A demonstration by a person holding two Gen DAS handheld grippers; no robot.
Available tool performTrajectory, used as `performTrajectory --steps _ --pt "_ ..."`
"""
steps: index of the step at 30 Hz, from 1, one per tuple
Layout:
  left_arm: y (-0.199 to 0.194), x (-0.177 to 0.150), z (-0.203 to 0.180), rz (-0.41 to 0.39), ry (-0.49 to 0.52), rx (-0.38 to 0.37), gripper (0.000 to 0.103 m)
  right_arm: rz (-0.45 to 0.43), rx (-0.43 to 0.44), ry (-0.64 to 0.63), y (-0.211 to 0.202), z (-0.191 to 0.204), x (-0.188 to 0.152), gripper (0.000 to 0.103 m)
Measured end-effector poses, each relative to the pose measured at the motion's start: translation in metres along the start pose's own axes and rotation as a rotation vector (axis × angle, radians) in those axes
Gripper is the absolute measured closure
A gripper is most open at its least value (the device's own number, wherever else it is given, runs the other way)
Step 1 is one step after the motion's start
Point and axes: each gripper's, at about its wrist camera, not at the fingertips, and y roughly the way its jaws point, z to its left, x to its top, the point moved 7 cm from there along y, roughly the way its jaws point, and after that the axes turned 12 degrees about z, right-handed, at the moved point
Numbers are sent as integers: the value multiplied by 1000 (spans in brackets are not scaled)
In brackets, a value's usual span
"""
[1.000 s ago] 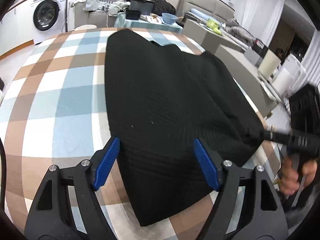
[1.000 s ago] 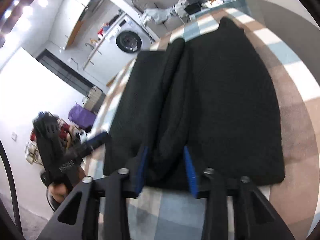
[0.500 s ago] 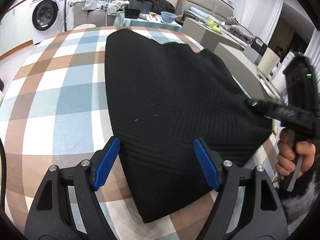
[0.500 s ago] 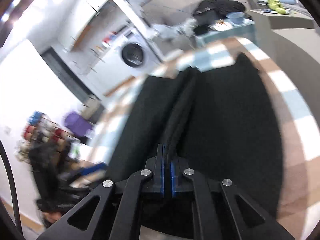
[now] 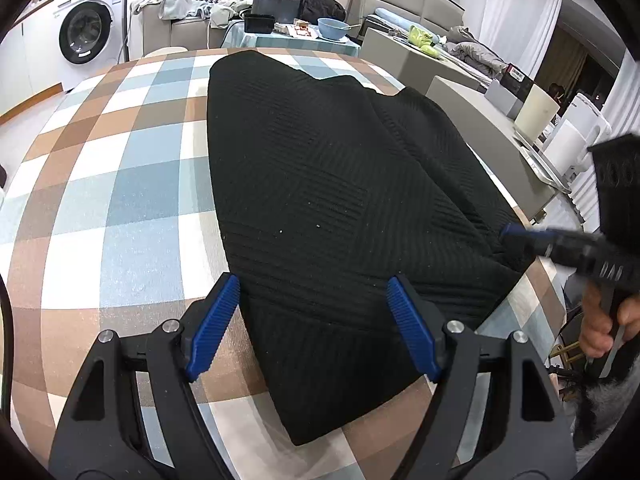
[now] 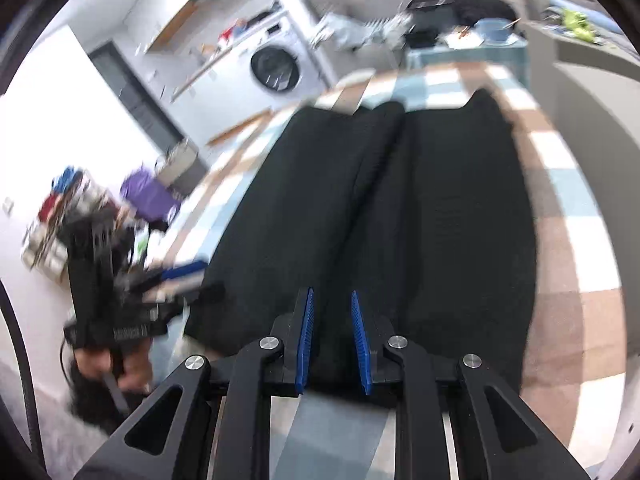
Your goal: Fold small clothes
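Observation:
A black ribbed knit garment [image 5: 332, 200] lies spread on the checked tablecloth [image 5: 120, 184]. My left gripper [image 5: 314, 332] is open wide above the garment's near left corner, holding nothing. My right gripper [image 6: 332, 340] is partly open over the garment's near edge, where a raised fold [image 6: 380, 184] runs away from it; the garment [image 6: 452, 232] shows blurred there. The right gripper also shows in the left wrist view [image 5: 560, 248] at the garment's right edge. The left gripper shows blurred in the right wrist view [image 6: 168, 284].
A washing machine [image 5: 86, 30] stands far left. A small table with a blue bowl [image 5: 334, 28] and a black box stands beyond the table. Grey sofas with clothes are behind. The table edge [image 5: 536, 280] drops off at the right.
My right gripper closed on the garment's fold half a second ago and has now opened partly. It moved back toward the edge. The left gripper has stayed open in place.

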Motion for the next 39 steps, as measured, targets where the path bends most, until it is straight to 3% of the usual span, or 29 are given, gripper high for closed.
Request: performTrajectory --steps 6,11,16,17,20,22,24,27,29,32,34,38,39 --pt "1 -3 0 11 2 5 28 112 -28 -29 15 -11 -37 83" --pt "3 -3 1 17 3 10 28 69 6 -35 9 -12 -27 74" --pt "4 -1 0 18 1 9 28 46 78 -3 30 -9 -5 73" --pt "4 -1 0 19 2 12 28 48 92 7 34 -8 -3 74" --pt "4 0 0 18 3 18 28 -3 122 -12 32 -1 5 98" --pt "4 0 0 18 4 12 28 -113 189 -26 6 8 11 98" --pt "3 0 -1 16 8 3 28 -146 195 29 -9 0 13 98" --pt "6 0 -1 25 19 14 28 -68 61 80 6 -22 5 98" --pt "8 -2 0 39 22 22 28 -19 51 100 15 -29 -2 94" --pt "8 -5 3 45 20 15 28 3 75 85 12 -31 -10 77" --pt "8 -8 5 46 16 11 28 21 90 53 6 -34 -17 73" --pt "9 -10 8 45 5 11 28 43 68 0 11 -32 -24 75" --pt "9 -10 8 42 2 11 28 42 62 -8 13 -31 -24 84"
